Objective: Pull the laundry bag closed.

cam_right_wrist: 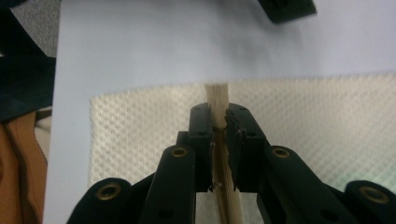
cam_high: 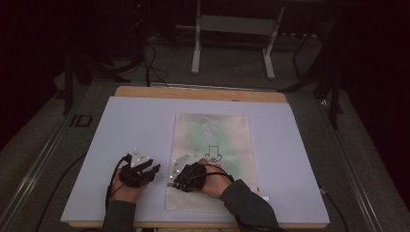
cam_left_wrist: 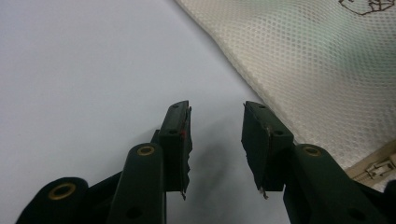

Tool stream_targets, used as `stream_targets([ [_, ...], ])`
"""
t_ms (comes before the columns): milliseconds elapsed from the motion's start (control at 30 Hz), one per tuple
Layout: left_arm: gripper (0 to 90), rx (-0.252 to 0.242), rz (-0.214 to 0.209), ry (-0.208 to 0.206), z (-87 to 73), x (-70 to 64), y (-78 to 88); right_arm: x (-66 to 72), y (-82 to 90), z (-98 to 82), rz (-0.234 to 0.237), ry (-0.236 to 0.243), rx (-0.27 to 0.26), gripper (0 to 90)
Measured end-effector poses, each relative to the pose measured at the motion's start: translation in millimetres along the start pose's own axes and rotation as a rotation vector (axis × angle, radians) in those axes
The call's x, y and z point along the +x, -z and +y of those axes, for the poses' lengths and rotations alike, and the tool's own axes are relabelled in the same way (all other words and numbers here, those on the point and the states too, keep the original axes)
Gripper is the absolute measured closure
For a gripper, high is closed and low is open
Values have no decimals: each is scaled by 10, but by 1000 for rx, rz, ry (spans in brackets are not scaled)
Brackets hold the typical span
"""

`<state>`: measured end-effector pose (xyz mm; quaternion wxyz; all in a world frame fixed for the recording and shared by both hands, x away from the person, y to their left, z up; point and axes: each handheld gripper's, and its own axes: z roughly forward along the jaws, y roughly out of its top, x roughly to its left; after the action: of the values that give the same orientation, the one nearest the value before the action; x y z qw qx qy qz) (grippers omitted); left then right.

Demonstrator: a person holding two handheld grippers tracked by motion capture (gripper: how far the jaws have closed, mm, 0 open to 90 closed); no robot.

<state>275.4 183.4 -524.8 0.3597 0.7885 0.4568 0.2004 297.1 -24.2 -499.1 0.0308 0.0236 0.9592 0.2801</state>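
A: High view? 
B: Pale mat [cam_high: 135, 125] on a table, dark room; mesh bag [cam_high: 212, 145] central, both hands at six o'clock.

A: Left gripper [cam_left_wrist: 215, 135] view? 
B: Jaws apart, nothing between; bag at two o'clock.

A: Right gripper [cam_right_wrist: 219, 140] view? 
B: Clamped on the bag's folded edge.

The mesh bag [cam_high: 212, 145] is cream woven netting, lying on a smooth matt board [cam_high: 130, 130].

Both forearms come in from 6 o'clock, left gripper [cam_high: 140, 170] jaws spread apart, right gripper [cam_high: 185, 177] jaws pinched tight, pointing 9 o'clock.
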Motion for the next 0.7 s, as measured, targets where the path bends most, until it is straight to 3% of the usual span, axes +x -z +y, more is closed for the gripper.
stream_targets([
  [367, 631, -7, -48, -5, 5, -35, 10, -45, -109, -54, 29, -50, -1, 795],
  [700, 697, -12, -123, -9, 18, -106, 9, -40, -142, -72, 25, -54, 1, 815],
])
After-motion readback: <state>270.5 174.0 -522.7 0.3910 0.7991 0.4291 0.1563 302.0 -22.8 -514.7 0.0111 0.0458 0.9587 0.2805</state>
